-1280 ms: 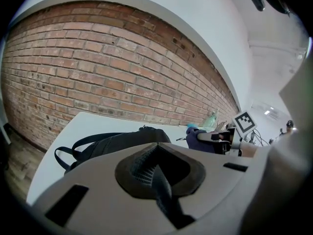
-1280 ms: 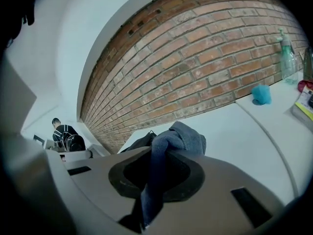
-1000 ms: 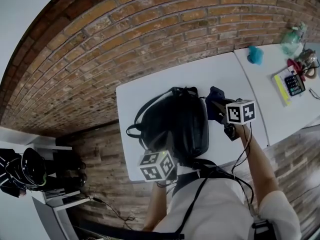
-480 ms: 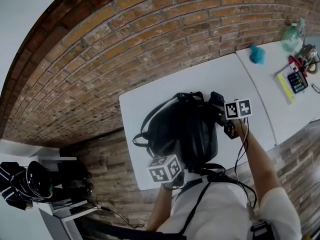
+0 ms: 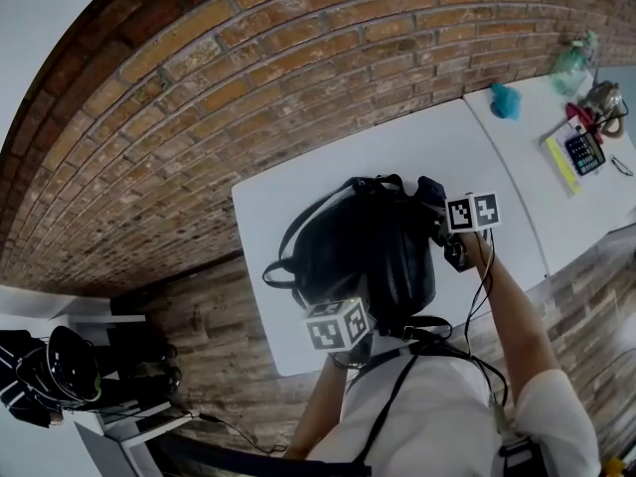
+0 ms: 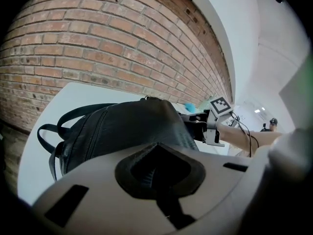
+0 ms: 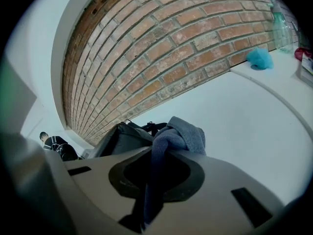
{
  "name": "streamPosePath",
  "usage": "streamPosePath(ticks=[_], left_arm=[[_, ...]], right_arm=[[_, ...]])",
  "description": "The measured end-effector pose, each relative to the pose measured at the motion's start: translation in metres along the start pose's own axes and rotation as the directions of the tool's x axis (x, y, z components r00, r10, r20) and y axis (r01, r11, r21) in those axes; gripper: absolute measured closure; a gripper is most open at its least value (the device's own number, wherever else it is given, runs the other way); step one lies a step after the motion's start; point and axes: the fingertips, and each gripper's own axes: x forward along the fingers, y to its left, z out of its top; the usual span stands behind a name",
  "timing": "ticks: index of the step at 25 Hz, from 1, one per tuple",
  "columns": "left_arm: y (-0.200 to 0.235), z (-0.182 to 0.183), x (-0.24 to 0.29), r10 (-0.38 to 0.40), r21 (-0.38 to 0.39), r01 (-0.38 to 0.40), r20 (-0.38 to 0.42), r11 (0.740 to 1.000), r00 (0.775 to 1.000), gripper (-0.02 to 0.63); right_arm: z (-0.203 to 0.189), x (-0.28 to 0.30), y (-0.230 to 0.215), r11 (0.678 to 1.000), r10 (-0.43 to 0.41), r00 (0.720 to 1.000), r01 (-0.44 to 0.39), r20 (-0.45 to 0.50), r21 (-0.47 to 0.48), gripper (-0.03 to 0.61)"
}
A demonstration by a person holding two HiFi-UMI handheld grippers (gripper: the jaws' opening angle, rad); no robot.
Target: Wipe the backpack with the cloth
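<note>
A black backpack (image 5: 363, 246) lies flat on the white table (image 5: 288, 192), its straps looping off to the left. My left gripper (image 5: 336, 324) sits at the bag's near edge. In the left gripper view the jaws of that gripper (image 6: 159, 168) are closed with dark fabric of the backpack (image 6: 122, 126) between them. My right gripper (image 5: 467, 217) is at the bag's right side, shut on a grey-blue cloth (image 5: 429, 197). In the right gripper view the cloth (image 7: 183, 133) bunches over the gripper's (image 7: 159, 165) jaws, with the backpack (image 7: 122, 136) just behind to the left.
A second white table (image 5: 556, 217) adjoins on the right, with a teal cloth (image 5: 505, 100), a spray bottle (image 5: 569, 63) and a calculator (image 5: 583, 152). Brick wall runs behind both tables. A shelf with a helmet (image 5: 70, 361) stands at the lower left.
The right gripper with the cloth has moved in against the backpack's right side. The left gripper has shifted slightly right along the bag's near edge.
</note>
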Motion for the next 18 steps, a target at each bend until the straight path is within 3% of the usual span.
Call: streamPosePath(ticks=[18], left_arm=[[-0.002, -0.002, -0.001, -0.049, 0.023, 0.049, -0.007, 0.999, 0.999, 0.609]], right_arm=[[-0.059, -0.039, 0.010, 0.998, -0.024, 1.000, 0.025, -0.013, 0.065, 0.540]])
